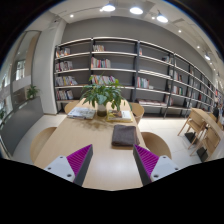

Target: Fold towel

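Observation:
A dark grey towel (124,135) lies folded in a flat rectangle on the light wooden table (105,160), just ahead of the fingers and a little toward the right one. My gripper (112,160) hangs above the table's near part with its fingers wide apart. The pads (79,160) are purple and nothing is between them; only bare tabletop shows in the gap.
A potted green plant (101,95) stands at the table's far end, with books or papers (82,112) beside it. Wooden chairs (155,142) stand along both sides of the table. Bookshelves (120,70) line the back wall. Another table with chairs (203,125) stands to the right.

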